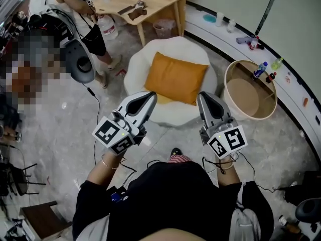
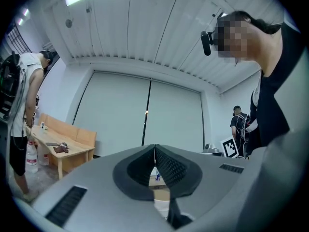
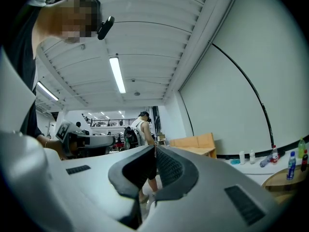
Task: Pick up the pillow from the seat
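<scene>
An orange pillow (image 1: pixel 175 78) lies on a round white seat (image 1: pixel 139 65) in the head view. My left gripper (image 1: pixel 151 94) hovers over the seat's near left edge, shut and holding nothing. My right gripper (image 1: pixel 203 95) is at the seat's near right edge, close to the pillow's right corner, also shut and empty. In the left gripper view the left gripper (image 2: pixel 154 146) has its jaws together; in the right gripper view the right gripper (image 3: pixel 155 147) has its jaws together as well. The pillow is not seen in either gripper view.
A round beige basket (image 1: pixel 250 90) stands right of the seat. A wooden table (image 1: pixel 143 3) and a small bin (image 1: pixel 164 27) are behind it. A person (image 1: pixel 80 14) stands at the back left. Bottles (image 1: pixel 260 69) sit on the curved ledge (image 1: pixel 241 31). Cables (image 1: pixel 95 114) cross the floor.
</scene>
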Motion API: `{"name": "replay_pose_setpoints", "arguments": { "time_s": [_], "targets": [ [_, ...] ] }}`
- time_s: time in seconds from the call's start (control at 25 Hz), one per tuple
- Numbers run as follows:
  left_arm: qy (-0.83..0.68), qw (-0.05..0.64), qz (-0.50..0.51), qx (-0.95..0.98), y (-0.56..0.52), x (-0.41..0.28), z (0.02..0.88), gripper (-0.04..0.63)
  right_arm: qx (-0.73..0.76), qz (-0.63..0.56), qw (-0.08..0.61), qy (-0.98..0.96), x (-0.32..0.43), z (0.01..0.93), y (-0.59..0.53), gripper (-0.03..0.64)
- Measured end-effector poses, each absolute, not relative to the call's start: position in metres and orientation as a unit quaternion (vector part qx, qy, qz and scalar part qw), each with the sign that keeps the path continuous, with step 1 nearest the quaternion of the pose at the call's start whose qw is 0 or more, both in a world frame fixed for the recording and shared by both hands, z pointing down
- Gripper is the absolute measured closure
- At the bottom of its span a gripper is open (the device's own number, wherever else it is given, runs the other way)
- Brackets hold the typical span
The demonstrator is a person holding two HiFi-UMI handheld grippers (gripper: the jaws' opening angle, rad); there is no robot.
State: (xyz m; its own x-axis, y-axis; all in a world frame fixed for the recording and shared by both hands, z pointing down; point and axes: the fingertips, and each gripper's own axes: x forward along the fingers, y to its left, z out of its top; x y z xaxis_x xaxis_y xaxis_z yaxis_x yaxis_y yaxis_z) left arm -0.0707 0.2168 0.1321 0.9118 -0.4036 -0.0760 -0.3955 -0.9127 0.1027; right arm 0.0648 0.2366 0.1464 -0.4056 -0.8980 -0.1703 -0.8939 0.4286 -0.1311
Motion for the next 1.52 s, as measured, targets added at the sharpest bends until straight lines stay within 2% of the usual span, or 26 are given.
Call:
{"name": "replay_pose_setpoints", "arguments": {
  "time_s": [0.6, 0.88, 1.52],
  "targets": [
    [-0.186, 0.049, -0.056, 0.98, 0.15, -0.061, 0.13, 0.584, -0.561, -0.005, 0.084, 0.824, 0.086, 0.15, 0.184, 0.595],
    [-0.176, 0.037, -0.048, 0.982, 0.136, -0.06, 0.129, 0.584, -0.563, -0.015, 0.105, 0.82, 0.088, 0.148, 0.175, 0.595],
    [-0.094, 0.025, -0.049, 0.994, 0.045, -0.059, 0.13, 0.584, -0.626, 0.0, 0.104, 0.772, 0.073, 0.138, 0.116, 0.595]
  ]
}}
